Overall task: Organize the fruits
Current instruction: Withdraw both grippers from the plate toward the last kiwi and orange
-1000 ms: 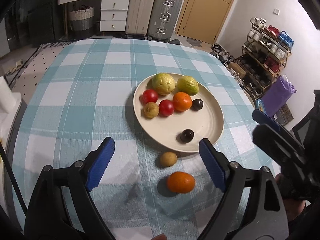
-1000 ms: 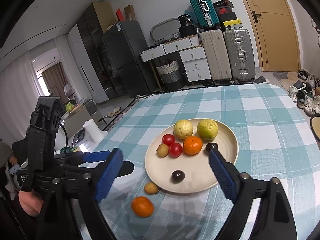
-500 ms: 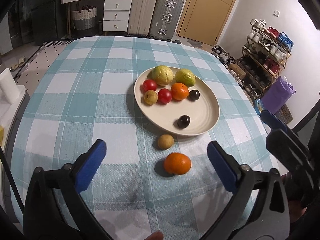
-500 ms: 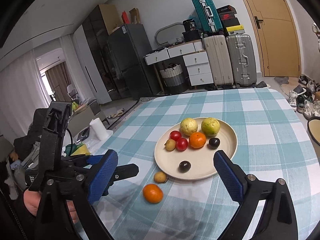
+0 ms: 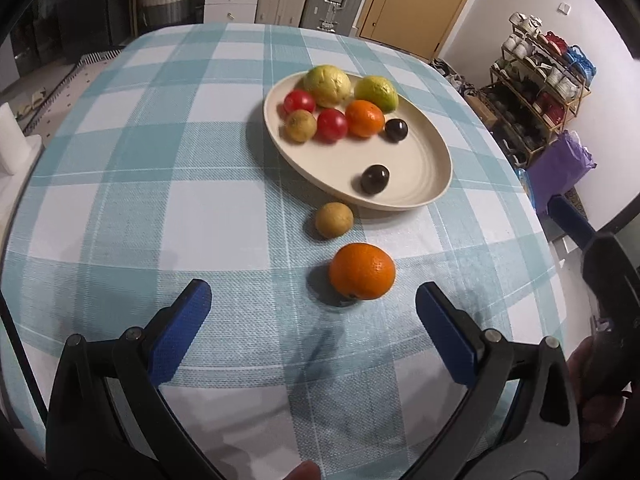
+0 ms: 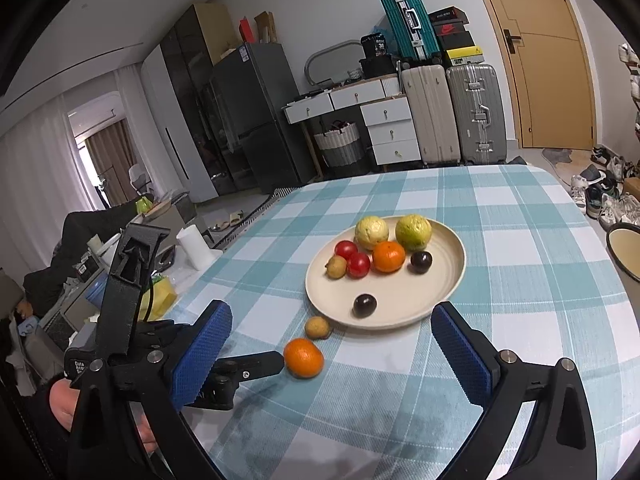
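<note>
A cream plate [image 5: 442, 184] [image 6: 460, 268] on the teal checked tablecloth holds two yellow-green fruits, two red ones, an orange, a small brown fruit and two dark plums. In front of the plate, on the cloth, lie a small brown fruit [image 5: 334, 220] [image 6: 318, 327] and a loose orange [image 5: 362, 270] [image 6: 304, 357]. My left gripper [image 5: 312, 300] is open and empty, low over the cloth, with the loose orange just ahead of its right finger. My right gripper [image 6: 331, 316] is open and empty, hanging back from the plate's near rim. The left gripper's finger [image 6: 248, 364] reaches in beside the orange.
The table's rounded edge runs close on the right, with a shoe rack [image 5: 540, 76] and purple bag [image 5: 560, 168] beyond it. A white paper roll [image 6: 194, 246] stands off the left side. A bowl [image 6: 626, 248] sits at the right edge. Suitcases [image 6: 452, 112] stand behind.
Both grippers' jaws have spread wider. The left gripper has sunk and tilted toward the loose orange, which now looks larger and nearer. The right gripper has drawn back from the plate.
</note>
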Demonstrator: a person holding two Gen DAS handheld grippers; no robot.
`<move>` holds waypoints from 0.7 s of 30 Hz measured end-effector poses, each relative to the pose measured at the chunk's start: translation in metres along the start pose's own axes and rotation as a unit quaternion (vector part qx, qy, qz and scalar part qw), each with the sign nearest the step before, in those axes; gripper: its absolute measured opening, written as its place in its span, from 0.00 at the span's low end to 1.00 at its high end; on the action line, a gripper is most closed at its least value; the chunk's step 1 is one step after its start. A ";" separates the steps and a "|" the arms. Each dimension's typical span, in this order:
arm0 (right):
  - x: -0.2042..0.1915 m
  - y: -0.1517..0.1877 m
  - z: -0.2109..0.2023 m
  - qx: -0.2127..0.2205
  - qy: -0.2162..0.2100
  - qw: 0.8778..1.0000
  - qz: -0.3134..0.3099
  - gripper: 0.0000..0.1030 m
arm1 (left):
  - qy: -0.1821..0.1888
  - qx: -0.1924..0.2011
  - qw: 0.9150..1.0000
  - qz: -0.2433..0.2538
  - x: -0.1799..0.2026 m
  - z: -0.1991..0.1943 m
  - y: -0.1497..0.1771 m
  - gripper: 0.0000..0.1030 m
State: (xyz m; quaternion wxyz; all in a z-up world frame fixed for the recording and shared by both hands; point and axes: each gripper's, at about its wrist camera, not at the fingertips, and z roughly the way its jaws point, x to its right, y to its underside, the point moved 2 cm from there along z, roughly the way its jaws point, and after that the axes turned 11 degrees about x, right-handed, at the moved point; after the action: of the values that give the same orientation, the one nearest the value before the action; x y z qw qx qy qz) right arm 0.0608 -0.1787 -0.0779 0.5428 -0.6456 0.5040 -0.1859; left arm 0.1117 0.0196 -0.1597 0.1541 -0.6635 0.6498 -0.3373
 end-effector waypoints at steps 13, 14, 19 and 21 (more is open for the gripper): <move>0.014 0.009 -0.002 -0.010 0.008 1.000 0.018 0.99 | 0.033 -0.005 0.999 -0.011 0.011 0.014 -0.004 0.91; 0.016 0.009 -0.002 -0.011 0.009 1.000 0.020 0.99 | 0.036 -0.005 0.999 -0.009 0.012 0.015 -0.005 0.89; 0.021 0.012 -0.003 -0.015 0.011 0.999 0.027 0.99 | 0.052 -0.010 0.999 -0.007 0.014 0.020 -0.005 0.74; 0.022 0.013 -0.002 -0.016 0.012 0.999 0.028 0.99 | 0.054 -0.011 0.998 -0.004 0.015 0.022 -0.005 0.67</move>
State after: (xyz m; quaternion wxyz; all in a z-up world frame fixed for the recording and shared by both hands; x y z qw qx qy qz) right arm 0.0625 -0.1975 -0.0949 0.5316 -0.6374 0.5311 -0.1705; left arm 0.1289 0.0009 -0.1688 0.1099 -0.6486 0.6584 -0.3658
